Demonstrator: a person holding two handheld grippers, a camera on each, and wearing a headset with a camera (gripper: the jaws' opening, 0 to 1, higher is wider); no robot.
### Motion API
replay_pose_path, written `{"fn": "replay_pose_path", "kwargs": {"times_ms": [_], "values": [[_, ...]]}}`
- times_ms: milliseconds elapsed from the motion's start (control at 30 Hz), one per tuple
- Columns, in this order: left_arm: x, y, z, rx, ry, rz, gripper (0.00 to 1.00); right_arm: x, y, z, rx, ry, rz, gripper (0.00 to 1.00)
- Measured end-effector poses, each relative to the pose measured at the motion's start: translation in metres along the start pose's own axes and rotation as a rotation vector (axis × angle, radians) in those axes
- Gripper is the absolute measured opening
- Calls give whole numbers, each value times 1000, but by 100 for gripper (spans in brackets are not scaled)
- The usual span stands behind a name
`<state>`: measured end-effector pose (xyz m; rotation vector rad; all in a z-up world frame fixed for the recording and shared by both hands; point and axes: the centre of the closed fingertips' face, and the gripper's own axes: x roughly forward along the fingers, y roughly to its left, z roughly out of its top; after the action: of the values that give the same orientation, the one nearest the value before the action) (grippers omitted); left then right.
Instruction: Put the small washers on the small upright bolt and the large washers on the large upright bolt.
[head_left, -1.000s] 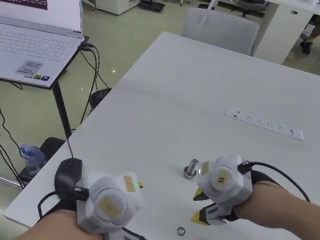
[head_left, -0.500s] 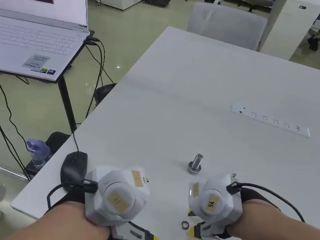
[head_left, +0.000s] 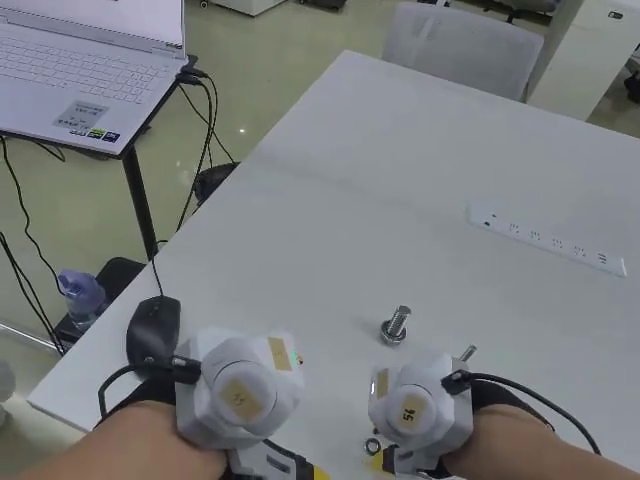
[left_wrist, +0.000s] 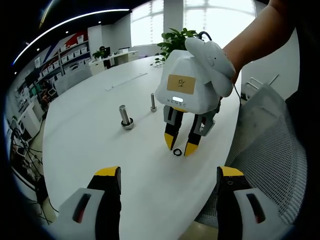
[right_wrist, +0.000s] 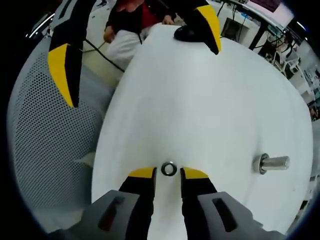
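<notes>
R hand-held gripper (right_wrist: 168, 174) jaws slightly apart astride washer (right_wrist: 163, 169); L hand-held gripper (left_wrist: 169, 172) jaws wide apart

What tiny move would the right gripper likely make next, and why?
Probably closing the right gripper on the washer. The washer lies flat on the table, just between the gripper's yellow tips, and the jaws stand slightly apart, so nothing is gripped yet.
</notes>
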<state>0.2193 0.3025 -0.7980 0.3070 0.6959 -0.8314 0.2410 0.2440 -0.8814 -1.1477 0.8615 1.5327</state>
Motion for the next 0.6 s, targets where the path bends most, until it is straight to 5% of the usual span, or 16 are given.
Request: {"fn": "replay_pose_path", "kwargs": {"times_ms": [600], "values": [[-2,-1,-6,-7,15,6,75,0,1,0,-16,61,-2,13]]}}
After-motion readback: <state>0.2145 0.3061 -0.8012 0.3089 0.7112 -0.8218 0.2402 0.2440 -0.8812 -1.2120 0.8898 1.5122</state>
